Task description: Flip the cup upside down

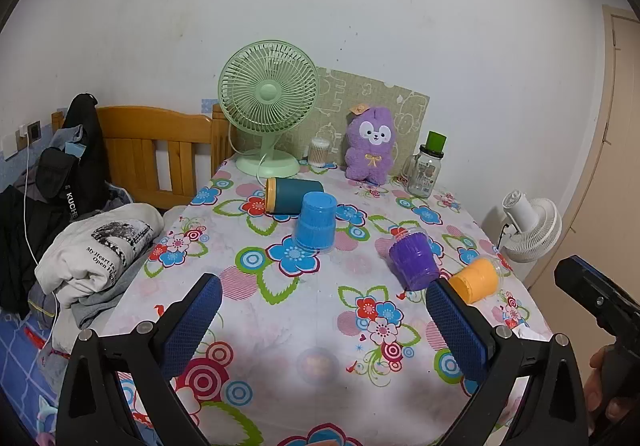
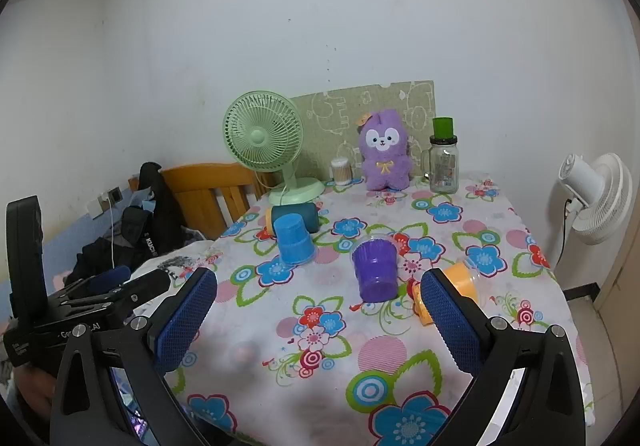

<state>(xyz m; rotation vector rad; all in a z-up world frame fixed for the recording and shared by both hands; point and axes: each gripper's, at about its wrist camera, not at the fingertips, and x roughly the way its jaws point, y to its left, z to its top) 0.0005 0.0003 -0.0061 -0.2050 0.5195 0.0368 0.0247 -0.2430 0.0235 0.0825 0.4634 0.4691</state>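
Several cups sit on the flowered tablecloth. A blue cup [image 1: 315, 221] [image 2: 295, 241] stands upside down. A purple cup [image 1: 414, 259] [image 2: 375, 270] stands upside down to its right. An orange cup [image 1: 476, 280] [image 2: 464, 280] lies on its side near the right edge. A dark teal cup with an orange rim [image 1: 293, 195] [image 2: 294, 217] lies on its side behind the blue one. My left gripper [image 1: 324, 320] is open and empty, above the near part of the table. My right gripper [image 2: 320, 316] is open and empty, with its right finger in front of the orange cup.
At the back stand a green fan [image 1: 269, 102], a cotton-swab jar [image 1: 319, 152], a purple plush [image 1: 370, 144] and a glass jar with a green lid [image 1: 425, 170]. A bed with piled clothes [image 1: 100, 250] lies left. A white fan [image 2: 596, 198] stands right of the table.
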